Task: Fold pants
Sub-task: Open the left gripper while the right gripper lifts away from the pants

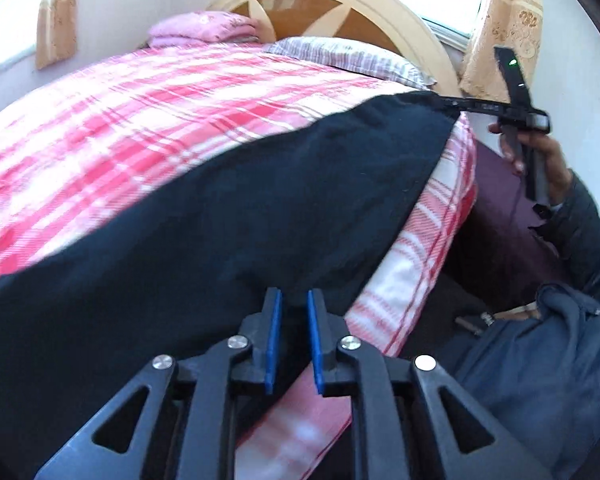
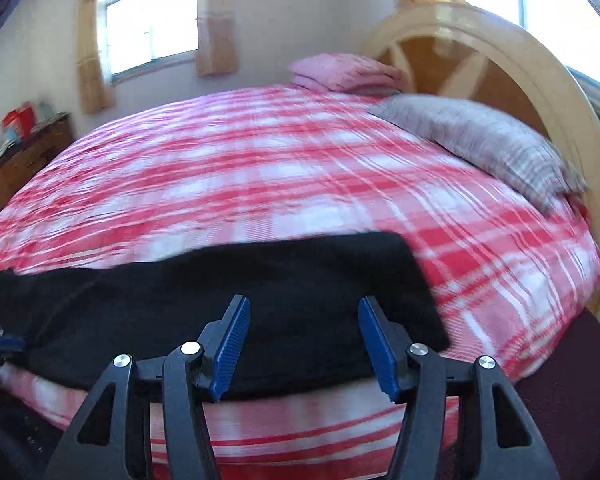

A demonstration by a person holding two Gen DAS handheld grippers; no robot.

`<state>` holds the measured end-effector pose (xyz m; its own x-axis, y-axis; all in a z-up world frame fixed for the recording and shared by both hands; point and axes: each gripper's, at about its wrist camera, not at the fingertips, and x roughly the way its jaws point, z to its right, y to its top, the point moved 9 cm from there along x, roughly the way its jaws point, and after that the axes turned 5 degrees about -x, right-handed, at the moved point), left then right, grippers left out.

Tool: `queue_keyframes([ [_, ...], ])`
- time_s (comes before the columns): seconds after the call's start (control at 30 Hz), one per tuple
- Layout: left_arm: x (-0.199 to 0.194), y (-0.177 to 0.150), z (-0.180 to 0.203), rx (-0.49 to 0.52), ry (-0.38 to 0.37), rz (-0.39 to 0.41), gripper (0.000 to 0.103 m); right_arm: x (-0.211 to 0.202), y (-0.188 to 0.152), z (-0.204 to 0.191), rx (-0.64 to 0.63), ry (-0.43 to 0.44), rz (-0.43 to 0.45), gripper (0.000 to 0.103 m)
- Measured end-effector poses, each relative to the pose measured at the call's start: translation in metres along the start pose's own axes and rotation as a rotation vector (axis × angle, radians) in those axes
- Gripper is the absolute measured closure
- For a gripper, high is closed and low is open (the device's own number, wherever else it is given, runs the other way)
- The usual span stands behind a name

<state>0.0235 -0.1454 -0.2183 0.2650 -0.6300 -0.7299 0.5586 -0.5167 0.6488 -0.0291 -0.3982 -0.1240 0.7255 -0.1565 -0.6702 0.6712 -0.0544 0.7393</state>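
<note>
Black pants lie flat in a long strip along the near edge of a red-and-white checked bedspread. My left gripper hovers at the strip's near edge, its blue pads only a narrow gap apart with no cloth between them. At the far end of the strip, a hand holds my right gripper by the corner of the pants. In the right wrist view the right gripper stands wide open above the pants, holding nothing. The left gripper shows at the far left edge.
A grey striped pillow and a folded pink blanket lie by the curved wooden headboard. A wooden cabinet stands at the left wall. The person's blue clothing is close on the right, over a dark floor.
</note>
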Motion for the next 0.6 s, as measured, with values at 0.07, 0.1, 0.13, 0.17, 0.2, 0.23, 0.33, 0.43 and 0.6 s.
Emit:
queue_keyframes([
  [0.07, -0.015, 0.001, -0.011, -0.003, 0.037, 0.049, 0.071, 0.001, 0.004, -0.037, -0.053, 0.107, 0.003, 0.045],
  [0.1, -0.019, 0.001, -0.018, -0.012, 0.058, 0.068, 0.065, 0.003, 0.003, -0.056, -0.077, 0.162, -0.006, 0.045],
  [0.13, -0.021, 0.0, -0.024, -0.022, 0.076, 0.077, 0.054, 0.008, 0.0, -0.071, -0.101, 0.194, -0.022, 0.045],
  [0.17, -0.021, -0.002, -0.029, -0.035, 0.089, 0.077, 0.051, 0.016, -0.003, -0.084, -0.132, 0.205, -0.044, 0.045],
  [0.2, -0.018, -0.006, -0.035, -0.055, 0.091, 0.059, 0.051, 0.023, -0.006, -0.093, -0.159, 0.197, -0.064, 0.045],
  [0.23, -0.012, -0.013, -0.038, -0.077, 0.079, 0.025, 0.051, 0.03, -0.009, -0.102, -0.177, 0.191, -0.082, 0.045],
  [0.33, -0.007, -0.027, -0.037, -0.071, 0.074, 0.014, 0.05, 0.044, -0.012, -0.122, -0.175, 0.249, -0.153, 0.045],
  [0.43, -0.016, -0.029, -0.038, -0.057, 0.082, 0.022, 0.05, 0.046, 0.001, -0.144, -0.191, 0.291, -0.152, 0.045],
  [0.6, -0.044, -0.02, -0.073, -0.129, 0.148, 0.102, 0.05, 0.052, 0.039, -0.206, -0.182, 0.466, -0.159, 0.045],
])
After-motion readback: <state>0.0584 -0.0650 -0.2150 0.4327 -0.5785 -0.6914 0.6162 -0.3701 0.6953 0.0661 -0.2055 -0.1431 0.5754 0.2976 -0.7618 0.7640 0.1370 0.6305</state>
